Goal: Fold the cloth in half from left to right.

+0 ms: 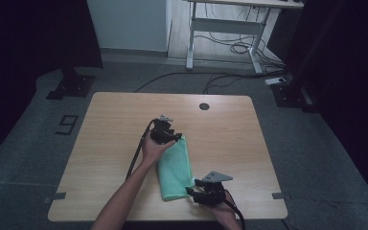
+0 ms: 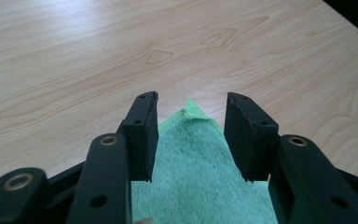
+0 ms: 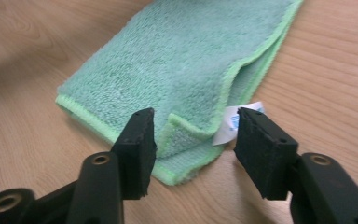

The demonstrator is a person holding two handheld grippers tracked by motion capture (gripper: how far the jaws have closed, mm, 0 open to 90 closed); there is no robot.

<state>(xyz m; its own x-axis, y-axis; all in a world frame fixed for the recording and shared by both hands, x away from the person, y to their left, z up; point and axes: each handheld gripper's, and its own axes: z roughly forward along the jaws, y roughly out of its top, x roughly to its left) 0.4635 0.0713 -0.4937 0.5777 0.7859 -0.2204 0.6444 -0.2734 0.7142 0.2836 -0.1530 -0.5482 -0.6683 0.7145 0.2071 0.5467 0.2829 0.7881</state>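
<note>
High view: a green cloth (image 1: 176,168), folded into a long narrow strip, lies flat on the wooden table (image 1: 115,124), a little right of the table's middle and toward its near edge. Its length runs from near to far, leaning slightly left at the near end.

The left gripper (image 1: 168,135) sits at the cloth's far end, held by a hand whose forearm comes up from the near edge of the table. In the left gripper view the jaws of the left gripper (image 2: 191,135) stand spread, with a far corner of the cloth (image 2: 196,177) lying between them; the pads do not press on it, and bare wood shows beyond the corner's tip.

The right gripper (image 1: 202,190) is at the cloth's near right corner, close to the table's near edge, with its grey three-cornered plate (image 1: 217,177) on top. In the right gripper view the right gripper (image 3: 193,149) also has its jaws spread apart. Between them lies a folded corner of the cloth (image 3: 177,70), its layers edged in brighter green, and a small white label (image 3: 227,125) sticks out from the hem just beside one pad. Neither pad squeezes the fabric.

Beyond the table, in the high view, a round hole (image 1: 204,106) marks the tabletop near its far edge, and a white desk frame (image 1: 225,28) with loose cables (image 1: 239,48) stands on the floor farther off.
</note>
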